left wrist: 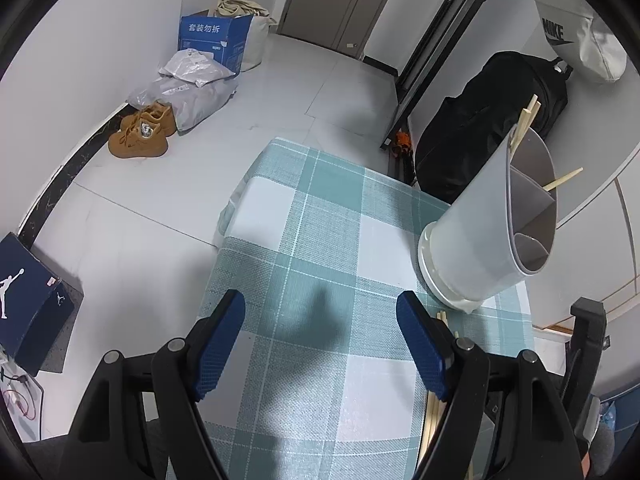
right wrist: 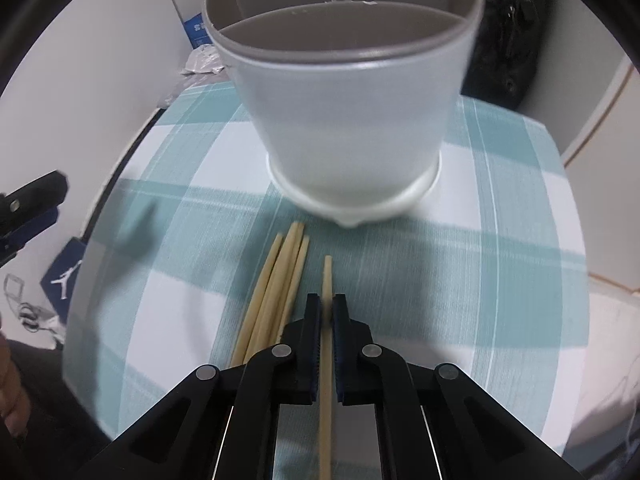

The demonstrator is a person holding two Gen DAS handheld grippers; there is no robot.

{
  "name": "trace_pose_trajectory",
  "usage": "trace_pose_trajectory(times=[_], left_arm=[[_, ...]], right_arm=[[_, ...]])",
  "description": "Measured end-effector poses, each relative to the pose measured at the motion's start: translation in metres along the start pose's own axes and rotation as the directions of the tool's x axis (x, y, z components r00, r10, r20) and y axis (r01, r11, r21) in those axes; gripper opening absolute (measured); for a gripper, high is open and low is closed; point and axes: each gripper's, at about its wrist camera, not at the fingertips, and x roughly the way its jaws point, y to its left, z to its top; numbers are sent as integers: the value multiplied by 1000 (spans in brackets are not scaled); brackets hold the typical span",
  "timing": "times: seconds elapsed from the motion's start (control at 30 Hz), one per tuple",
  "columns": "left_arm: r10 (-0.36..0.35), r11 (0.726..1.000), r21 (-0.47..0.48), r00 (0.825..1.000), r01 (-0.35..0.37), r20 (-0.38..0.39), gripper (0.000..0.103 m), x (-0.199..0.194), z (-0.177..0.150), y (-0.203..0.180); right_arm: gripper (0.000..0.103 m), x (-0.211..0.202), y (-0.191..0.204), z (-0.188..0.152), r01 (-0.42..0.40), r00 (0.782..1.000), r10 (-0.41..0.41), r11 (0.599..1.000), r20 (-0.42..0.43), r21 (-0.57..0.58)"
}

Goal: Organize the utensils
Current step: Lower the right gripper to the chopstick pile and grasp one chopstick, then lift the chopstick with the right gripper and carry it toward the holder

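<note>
- Gripping a single chopstick (right wrist: 327, 280) between the pads of my right gripper (right wrist: 327, 308), I had the jaws closed tight on it, its tip pointing toward the grey utensil holder (right wrist: 340, 120) on the checked tablecloth (right wrist: 500, 240).
- Three more loose chopsticks (right wrist: 280, 280) lay in a bundle just to the left of the held one, apart from my pads, and I judged a straight lift would clear them without dragging any along.
- My left gripper (left wrist: 320, 344) hovered wide open and empty over bare cloth, beside the holder.
- The holder stood upright near the table's far edge, divided into compartments; in the left wrist view a few chopsticks (left wrist: 528, 120) already leaned in the far one.
- I reckoned the care lay in tilting the stick upright before lowering it, tip first, into that same compartment, and in not knocking the rim.
</note>
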Motion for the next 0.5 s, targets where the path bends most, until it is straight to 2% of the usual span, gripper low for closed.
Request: trace_pose_trajectory(times=[0.4,0.5], left_arm=[[18,1000,18,999,-17,-35,74,7,-3,0],[0,999,47,996,4,-86,74,16,-8,-8]], right_arm=[[9,6,9,16,35,999,-34,997,26,-69],[4,4,6,16,3,999,0,998,38,-67]])
